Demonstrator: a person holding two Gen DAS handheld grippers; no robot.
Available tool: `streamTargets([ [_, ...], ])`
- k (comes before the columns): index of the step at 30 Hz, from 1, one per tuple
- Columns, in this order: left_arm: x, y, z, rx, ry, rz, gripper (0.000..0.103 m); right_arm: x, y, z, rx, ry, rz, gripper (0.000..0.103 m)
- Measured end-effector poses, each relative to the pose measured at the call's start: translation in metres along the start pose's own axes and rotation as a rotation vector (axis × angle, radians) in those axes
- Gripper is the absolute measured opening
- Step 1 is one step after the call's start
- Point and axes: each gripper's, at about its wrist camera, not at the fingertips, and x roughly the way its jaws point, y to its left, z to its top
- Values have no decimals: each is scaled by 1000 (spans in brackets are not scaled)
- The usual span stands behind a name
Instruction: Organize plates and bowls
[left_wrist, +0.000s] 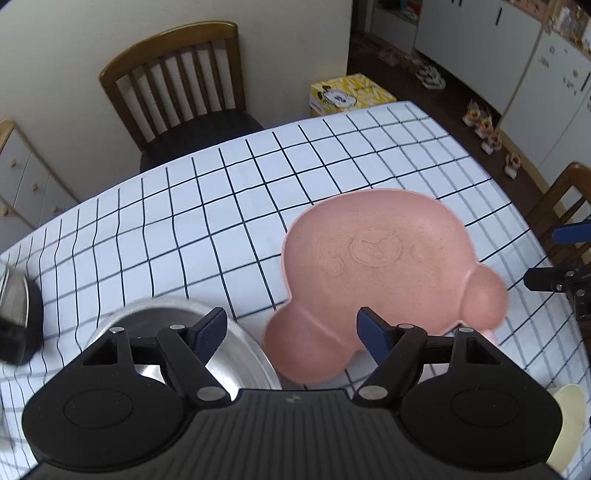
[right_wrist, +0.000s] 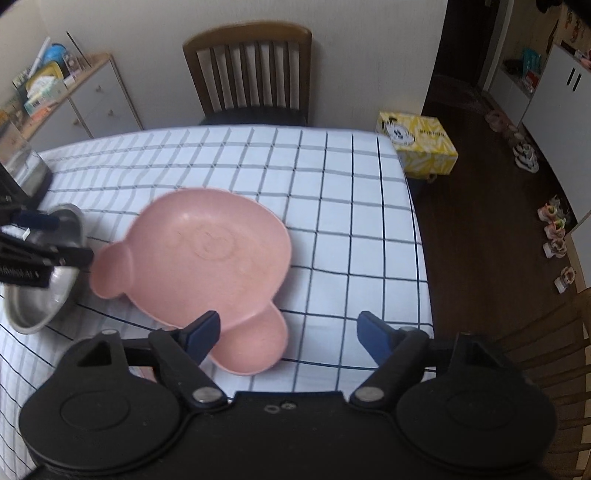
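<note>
plate (right_wrist: 207, 254) lying ahead-left of right tongs (right_wrist: 288, 332), nearer ear between its fingers | left tongs (left_wrist: 291, 328) straddling other ear | both gaping, gripping nothing

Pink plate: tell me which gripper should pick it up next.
Probably the right gripper. It is open, and one ear of the pink plate lies close by its left finger. The left gripper, also open, straddles the gap between the plate and the steel bowl, so the bowl crowds its approach.

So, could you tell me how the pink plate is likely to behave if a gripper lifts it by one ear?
The pink plate looks like matte moulded plastic, so probably stiff, light and not fragile. Its wide body beyond the small ear would likely droop or twist in a pinch. The raised rim should give some grip.
</note>
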Motion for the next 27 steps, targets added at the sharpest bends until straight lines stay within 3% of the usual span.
streamTargets([
  [7, 39, 2, 14, 86, 93, 24, 56, 32, -11, -2, -2, 67, 15, 68],
  [11, 53, 1, 15, 134, 131, 30, 41, 46, -12, -3, -5, 98, 29, 55],
  [20, 71, 3, 13, 171, 180, 23, 31, 67, -11, -5, 0, 139, 44, 36],
  [23, 74, 2, 10, 175, 197, 4, 21, 71, -12, -5, 5, 144, 54, 31],
  [26, 72, 3, 8, 160, 189, -11, 17, 72, -10, -5, 8, 144, 74, 20],
  [27, 72, 3, 7, 157, 183, -13, 16, 72, -9, -5, 9, 142, 86, 8],
])
